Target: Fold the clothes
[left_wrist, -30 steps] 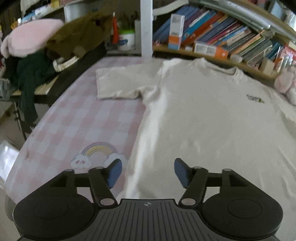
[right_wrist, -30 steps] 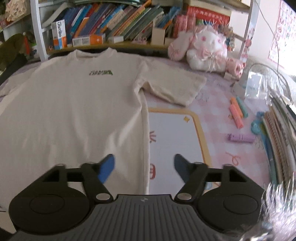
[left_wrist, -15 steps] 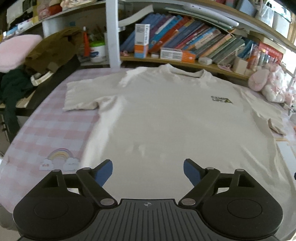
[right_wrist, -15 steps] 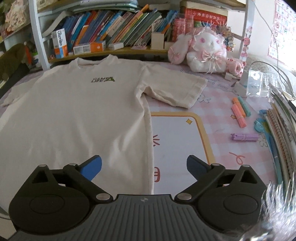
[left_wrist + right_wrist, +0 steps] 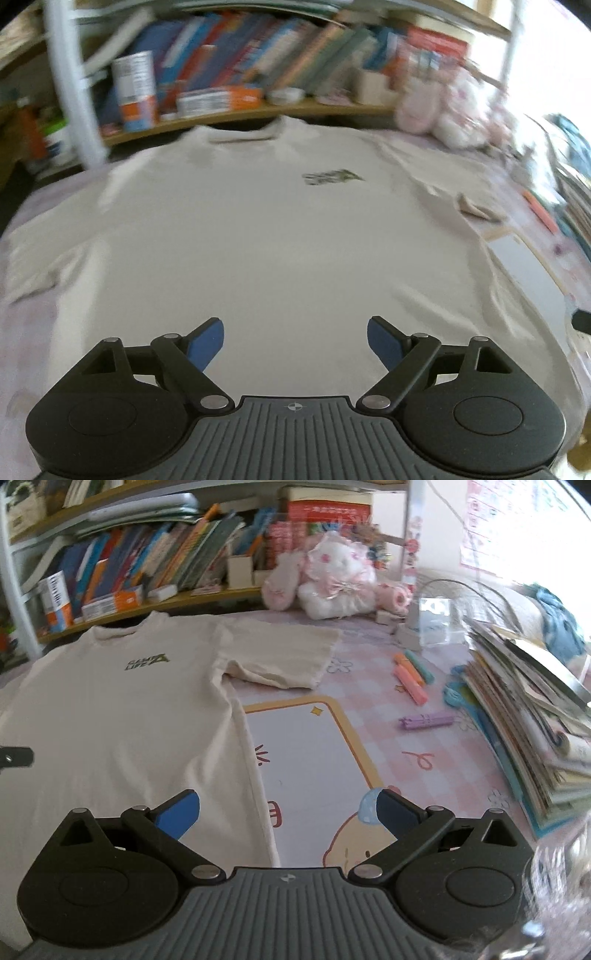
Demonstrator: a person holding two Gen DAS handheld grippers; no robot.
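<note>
A cream T-shirt [image 5: 273,236] with a small dark chest print lies flat and face up on the pink checked table, collar toward the bookshelf. It also shows in the right wrist view [image 5: 122,716], with its right sleeve [image 5: 284,661] spread out. My left gripper [image 5: 295,341] is open and empty above the shirt's lower middle. My right gripper [image 5: 286,812] is open and empty above the shirt's right side seam near the hem.
A bookshelf [image 5: 155,565] runs along the back. A pink plush toy [image 5: 332,579] sits at the back right. Highlighters [image 5: 410,675], a purple pen [image 5: 424,722] and a stack of books [image 5: 528,716] lie right. A white desk mat [image 5: 306,760] lies beside the shirt.
Both grippers have opened wider. The left gripper has swung right, from the shirt's left edge to over its middle. The right gripper has shifted slightly right and back.
</note>
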